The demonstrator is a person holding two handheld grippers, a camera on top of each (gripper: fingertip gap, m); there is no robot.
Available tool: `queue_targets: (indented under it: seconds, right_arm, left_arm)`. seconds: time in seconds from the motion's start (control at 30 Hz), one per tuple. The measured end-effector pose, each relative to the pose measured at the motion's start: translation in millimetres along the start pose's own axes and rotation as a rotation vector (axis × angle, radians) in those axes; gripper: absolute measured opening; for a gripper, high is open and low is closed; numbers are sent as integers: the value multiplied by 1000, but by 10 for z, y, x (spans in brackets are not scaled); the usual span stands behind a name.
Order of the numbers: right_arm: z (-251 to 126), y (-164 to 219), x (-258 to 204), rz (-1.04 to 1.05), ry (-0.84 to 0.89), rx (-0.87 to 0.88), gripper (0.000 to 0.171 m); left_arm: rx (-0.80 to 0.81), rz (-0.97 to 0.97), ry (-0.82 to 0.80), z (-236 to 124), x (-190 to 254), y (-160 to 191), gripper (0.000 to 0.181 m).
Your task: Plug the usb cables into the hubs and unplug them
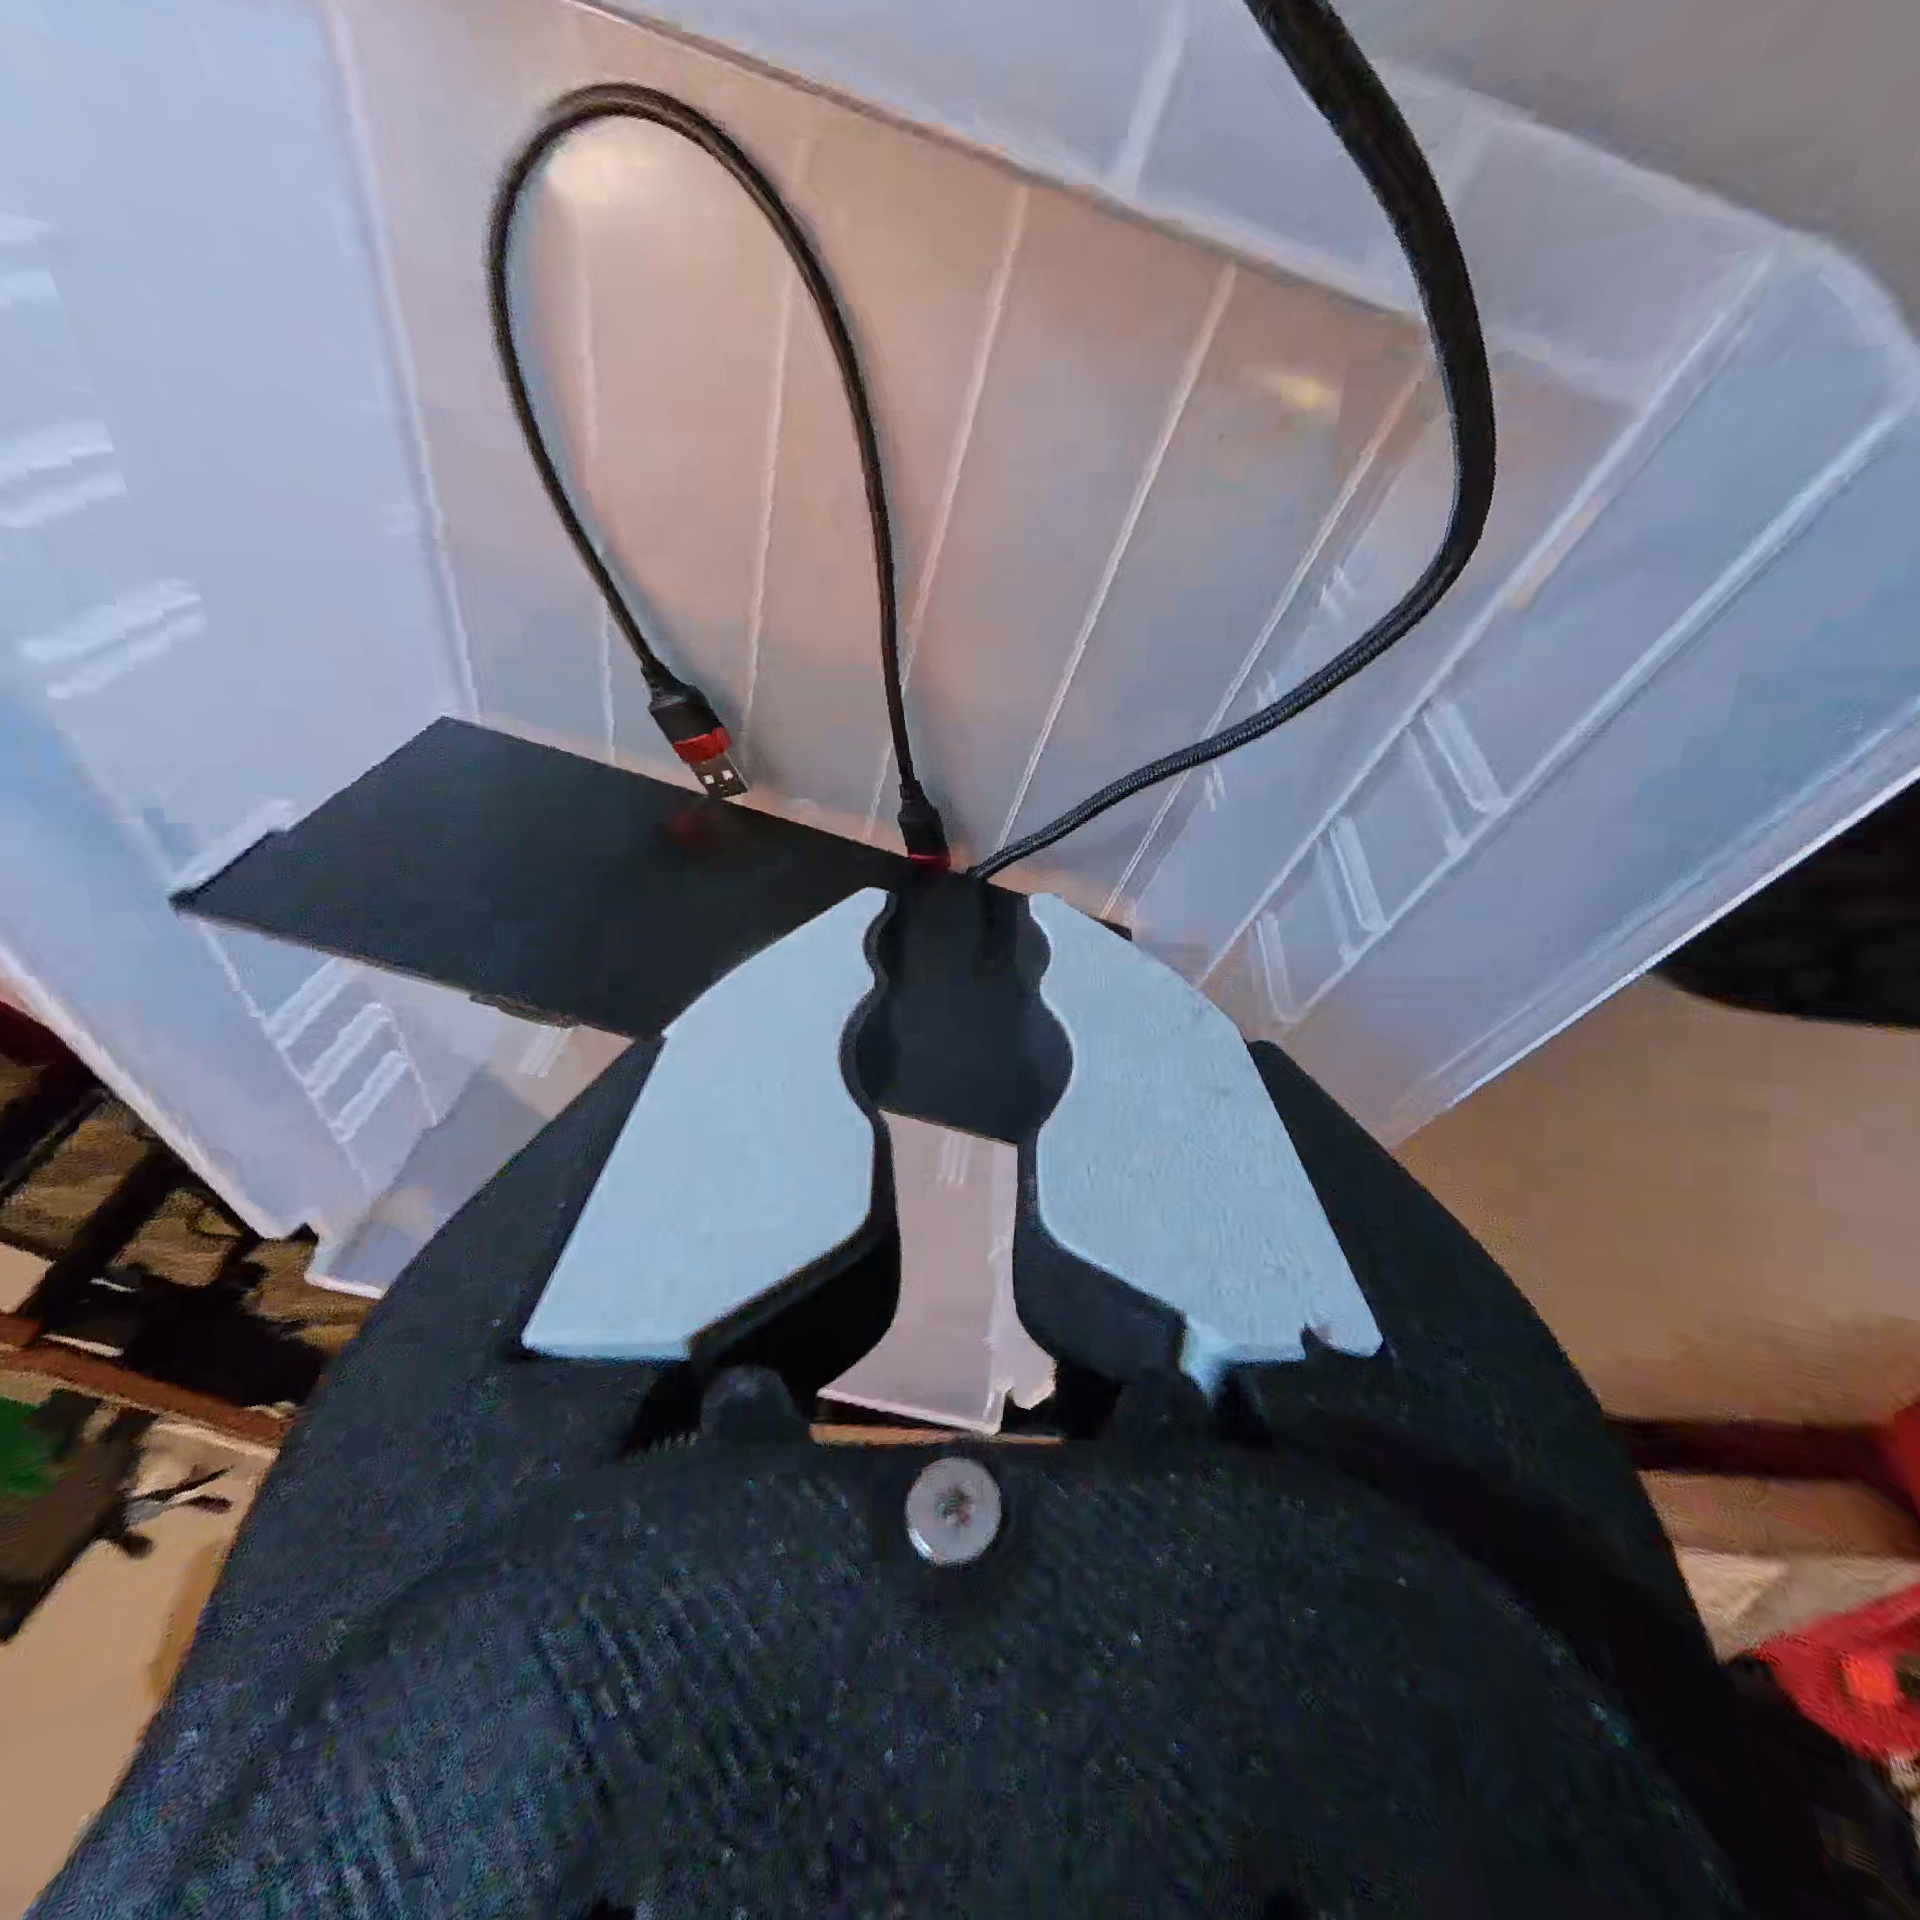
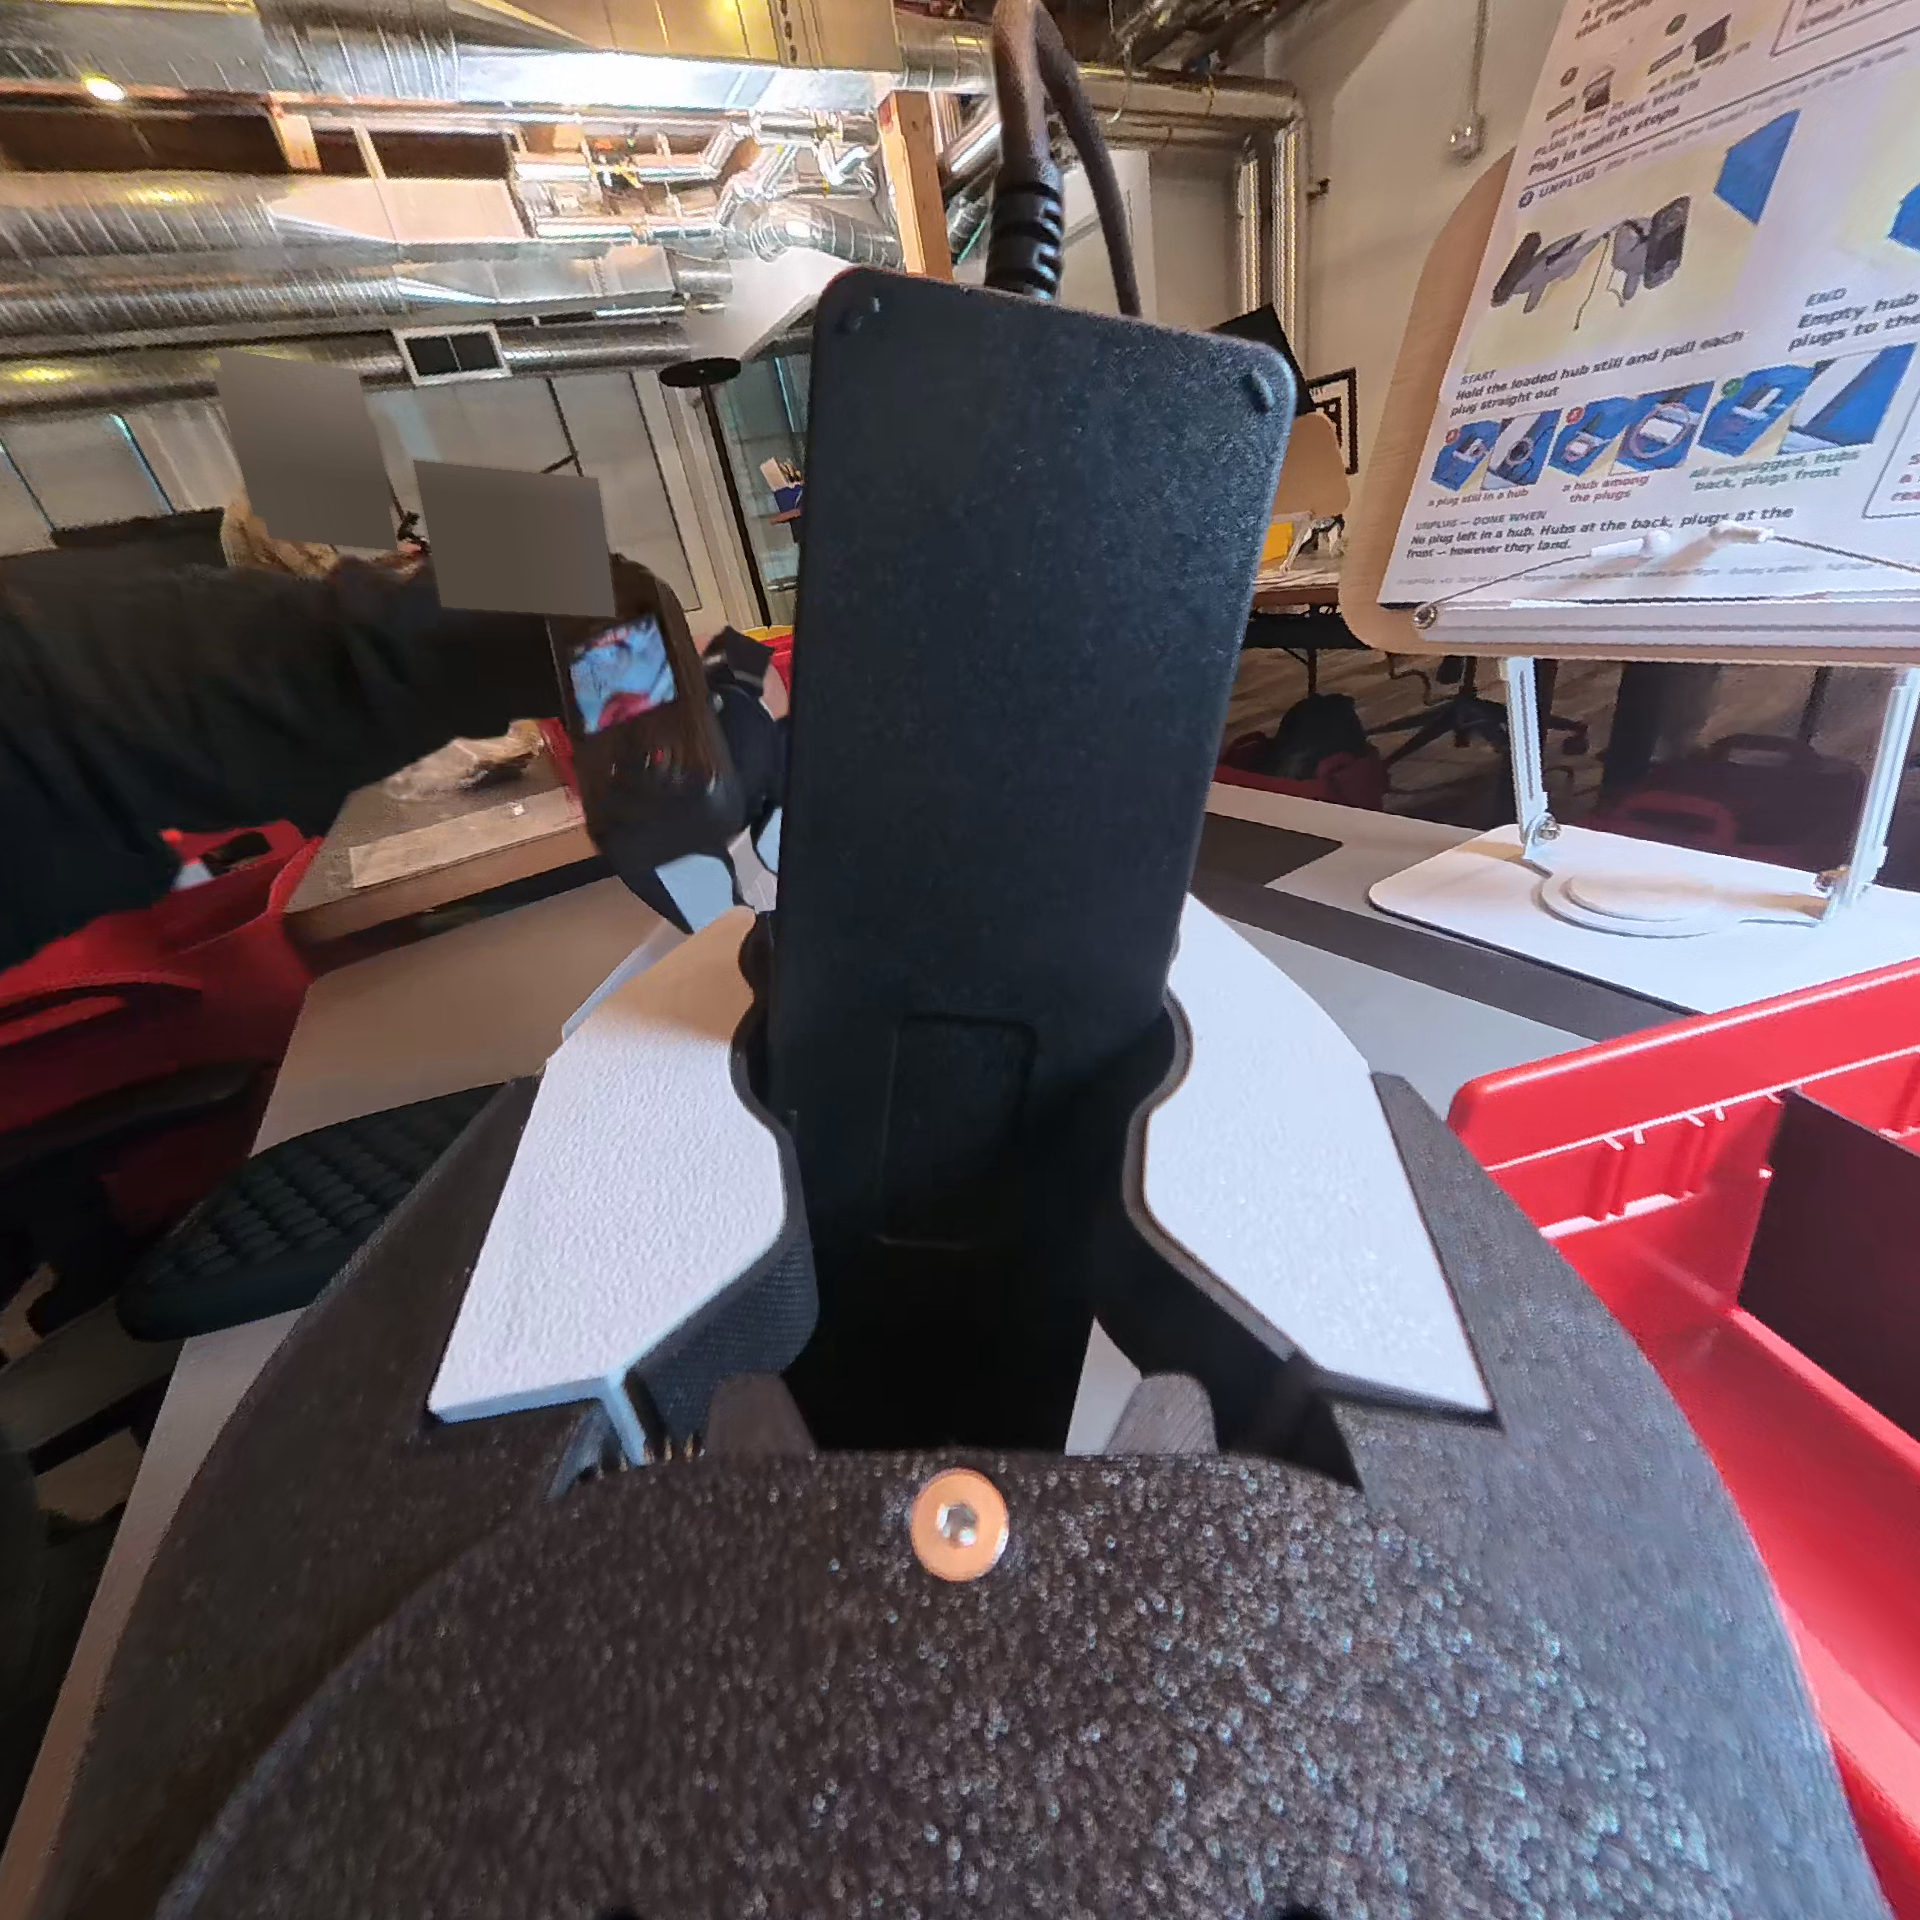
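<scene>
Hub (image 2: 1018, 727), a flat black slab, stands upright clamped in the right tongs (image 2: 961, 997) above the grey table (image 2: 416, 1029). Left tongs (image 1: 956, 935) pinch another black hub (image 1: 499, 862), which bears a red-collared usb cable (image 1: 831, 312) looping to a loose plug (image 1: 712, 764).

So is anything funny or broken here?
Nothing looks broken. One oddity: the short red-collared cable loops up from the black hub in the left hand-held gripper, and its free USB plug dangles unplugged above the hub.
</scene>
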State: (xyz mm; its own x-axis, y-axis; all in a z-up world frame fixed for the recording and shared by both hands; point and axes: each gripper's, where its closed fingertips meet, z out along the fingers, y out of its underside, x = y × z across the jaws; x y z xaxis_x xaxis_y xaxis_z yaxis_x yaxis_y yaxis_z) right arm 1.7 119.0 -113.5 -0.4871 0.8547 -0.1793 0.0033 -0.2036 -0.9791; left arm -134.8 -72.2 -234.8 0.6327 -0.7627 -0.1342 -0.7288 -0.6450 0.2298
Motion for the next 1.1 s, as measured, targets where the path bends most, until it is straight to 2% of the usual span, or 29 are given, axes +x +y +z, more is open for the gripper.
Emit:
queue_targets:
  seconds: [0.13, 0.2, 0.3, 0.37, 0.4, 0.5, 0.7, 0.8, 0.87, 0.97, 1.1]
  right_arm:
    - [-15, 4, 44, -6, 13, -2, 66]
    - [-26, 3, 72, -6, 19, -2, 66]
    - [-38, 13, 120, 6, 23, -4, 65]
    - [-47, 20, 152, 14, 27, -7, 65]
    - [-53, 19, 166, 16, 29, -6, 66]
    - [-69, -10, 185, 31, 29, 5, 65]
    - [-83, -81, 165, 33, 29, 26, 65]
    - [-78, -102, 145, 35, 25, 33, 65]
    - [-71, -93, 143, 39, 24, 32, 65]
    - [-61, -73, 151, 49, 22, 28, 65]
    - [-63, -62, 163, 50, 24, 25, 65]
  left_arm:
    - [-141, 231, 93, 190, 128, 24, 24]
    - [-172, 287, 131, 273, 187, 31, 25]
    - [-175, 313, 191, 389, 285, 17, 25]
    - [-173, 326, 217, 429, 335, 17, 18]
    - [-148, 321, 247, 446, 398, -7, 6]
    - [-109, 301, 296, 514, 514, -11, 4]
    - [237, 154, 362, 385, 587, -353, 3]
    - [496, 26, 379, 140, 472, -643, 2]
    - [621, -49, 335, 2, 309, -750, 3]
    - [683, -156, 307, -116, 123, -760, 3]
    - [642, -221, 249, -105, -1, -685, 3]
